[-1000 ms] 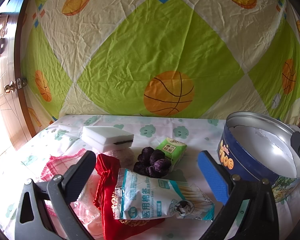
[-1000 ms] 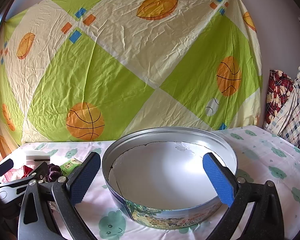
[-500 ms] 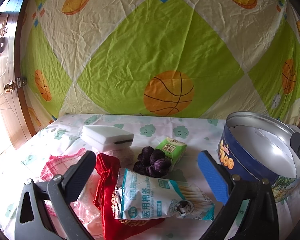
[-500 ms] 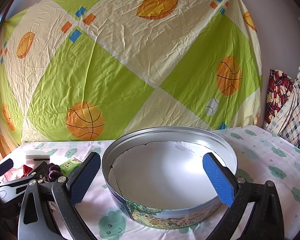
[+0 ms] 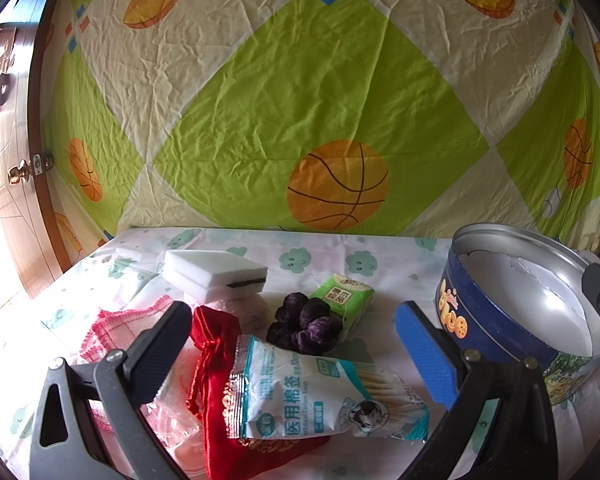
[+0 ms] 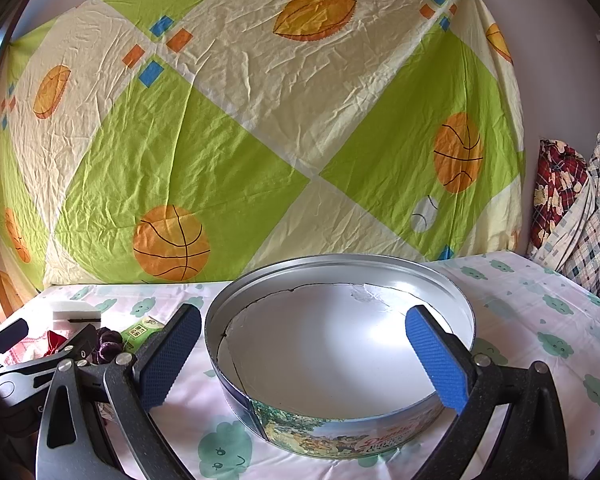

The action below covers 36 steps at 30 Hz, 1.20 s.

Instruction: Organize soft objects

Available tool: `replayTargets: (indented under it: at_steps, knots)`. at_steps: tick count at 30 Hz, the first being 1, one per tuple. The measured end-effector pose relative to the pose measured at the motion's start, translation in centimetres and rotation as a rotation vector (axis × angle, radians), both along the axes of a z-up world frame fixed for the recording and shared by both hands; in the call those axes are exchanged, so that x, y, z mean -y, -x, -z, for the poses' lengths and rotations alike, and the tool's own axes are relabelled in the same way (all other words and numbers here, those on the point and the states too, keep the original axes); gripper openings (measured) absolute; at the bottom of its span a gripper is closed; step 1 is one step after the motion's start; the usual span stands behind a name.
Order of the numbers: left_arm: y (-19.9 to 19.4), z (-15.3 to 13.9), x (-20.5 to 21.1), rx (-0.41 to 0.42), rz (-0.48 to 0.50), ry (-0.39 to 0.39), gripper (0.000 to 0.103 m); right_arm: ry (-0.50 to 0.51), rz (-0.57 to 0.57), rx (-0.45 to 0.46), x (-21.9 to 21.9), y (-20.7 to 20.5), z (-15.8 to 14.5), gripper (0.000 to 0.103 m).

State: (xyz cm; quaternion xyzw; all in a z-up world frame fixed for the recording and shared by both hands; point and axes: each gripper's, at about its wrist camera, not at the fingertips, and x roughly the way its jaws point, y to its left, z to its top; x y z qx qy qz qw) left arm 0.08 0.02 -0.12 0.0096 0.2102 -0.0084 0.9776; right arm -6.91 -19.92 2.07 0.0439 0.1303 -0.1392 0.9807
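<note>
Fingers of the left gripper (image 5: 296, 344) stood apart over a swab packet (image 5: 324, 396) lying on a red pouch (image 5: 216, 344). The right gripper (image 6: 302, 354) gaped, empty, around the near wall of a round tin (image 6: 340, 436) on the tabletop (image 6: 540, 320).

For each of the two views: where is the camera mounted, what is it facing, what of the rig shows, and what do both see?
Left wrist: on the left gripper, facing the pile of soft items: cotton swab packet, red pouch, purple scrunchie; its own open fingers show.
Right wrist: on the right gripper, facing the empty round tin; its own open fingers show.
Shared: tin, white sponge, scrunchie, basketball sheet.
</note>
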Motion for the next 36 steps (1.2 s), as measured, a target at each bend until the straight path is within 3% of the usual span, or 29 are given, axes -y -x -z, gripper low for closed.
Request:
replayTargets:
  at_steps: [36]
  knots:
    - [0.01, 0.18, 0.12, -0.001, 0.002, 0.002, 0.103, -0.001, -0.005, 0.011, -0.19, 0.31, -0.35, 0.103]
